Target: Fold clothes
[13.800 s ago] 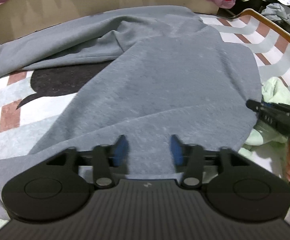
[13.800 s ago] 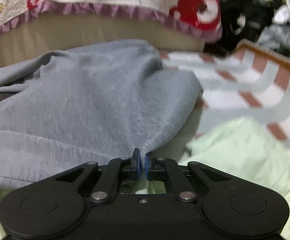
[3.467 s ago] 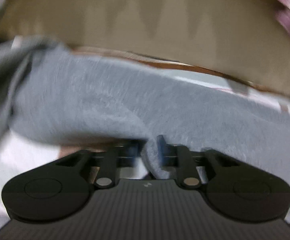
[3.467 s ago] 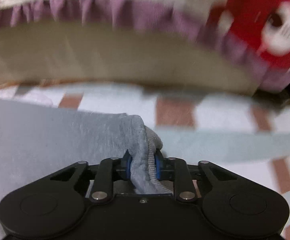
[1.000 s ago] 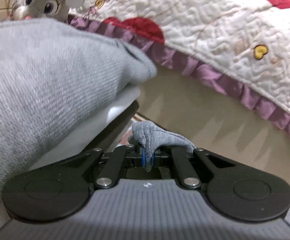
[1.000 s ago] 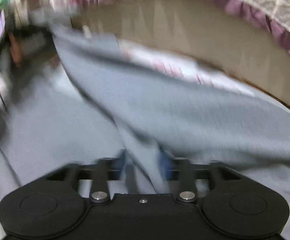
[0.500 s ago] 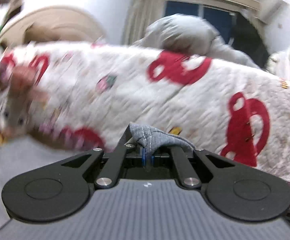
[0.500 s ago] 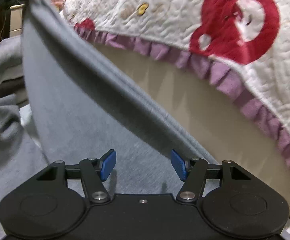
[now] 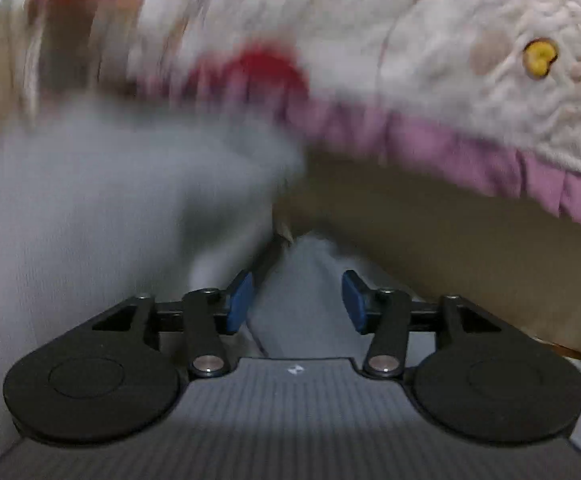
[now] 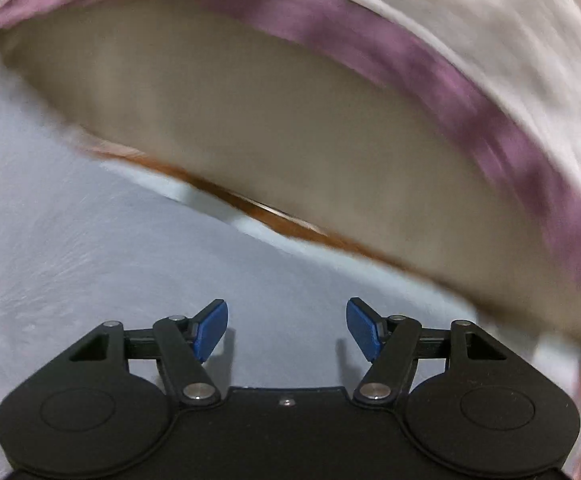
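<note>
Behind both views hangs a cream quilted bedspread with a purple ruffled hem [image 9: 470, 152], above a beige bed side [image 10: 290, 128]. At left, the soft grey knit garment [image 9: 90, 208] is blurred by motion; part of it lies between the spread blue fingers of the left gripper [image 9: 296, 300], which pinch nothing. Further right, the right gripper [image 10: 287, 328] hovers wide open just over the same grey cloth, holding nothing.
</note>
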`<state>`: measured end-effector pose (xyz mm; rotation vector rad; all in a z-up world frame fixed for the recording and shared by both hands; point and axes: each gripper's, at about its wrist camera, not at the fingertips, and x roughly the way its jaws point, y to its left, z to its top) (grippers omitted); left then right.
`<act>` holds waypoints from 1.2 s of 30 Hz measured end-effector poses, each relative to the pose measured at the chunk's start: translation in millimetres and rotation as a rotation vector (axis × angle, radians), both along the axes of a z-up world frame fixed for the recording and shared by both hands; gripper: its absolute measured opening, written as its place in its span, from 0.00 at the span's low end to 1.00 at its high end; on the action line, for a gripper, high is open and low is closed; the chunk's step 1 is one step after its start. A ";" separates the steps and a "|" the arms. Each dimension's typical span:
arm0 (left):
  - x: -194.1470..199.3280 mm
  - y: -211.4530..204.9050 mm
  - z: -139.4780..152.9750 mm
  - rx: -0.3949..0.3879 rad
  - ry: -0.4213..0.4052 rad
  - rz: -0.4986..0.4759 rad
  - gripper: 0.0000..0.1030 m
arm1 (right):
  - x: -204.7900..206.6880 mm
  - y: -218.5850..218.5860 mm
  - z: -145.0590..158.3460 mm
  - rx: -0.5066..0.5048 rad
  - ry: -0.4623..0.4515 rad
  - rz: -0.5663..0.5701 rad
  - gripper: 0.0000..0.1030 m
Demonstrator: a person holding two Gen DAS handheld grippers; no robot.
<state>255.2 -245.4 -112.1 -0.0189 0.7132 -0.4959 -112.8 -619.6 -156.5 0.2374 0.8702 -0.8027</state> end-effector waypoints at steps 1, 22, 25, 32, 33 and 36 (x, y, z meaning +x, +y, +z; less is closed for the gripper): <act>-5.6 6.6 -14.3 0.009 0.049 0.006 0.49 | -14.9 -13.6 -1.8 0.039 -0.035 -0.058 0.69; -23.1 22.9 -65.9 0.334 -0.159 0.040 0.02 | -173.1 -52.9 -11.2 -0.005 -0.097 -0.476 0.72; -28.4 22.1 -64.9 0.370 -0.263 0.063 0.06 | -179.4 -36.8 -9.9 0.014 -0.138 -0.444 0.72; -53.2 20.0 -43.9 0.310 -0.136 -0.043 0.48 | -216.9 29.4 13.4 0.125 -0.224 -0.367 0.72; -63.3 19.8 -36.4 0.250 -0.106 -0.093 0.49 | -227.2 35.9 16.8 0.158 -0.231 -0.351 0.72; -102.8 6.6 -26.7 0.126 0.001 -0.295 0.49 | -260.0 52.4 26.6 0.240 -0.234 -0.304 0.72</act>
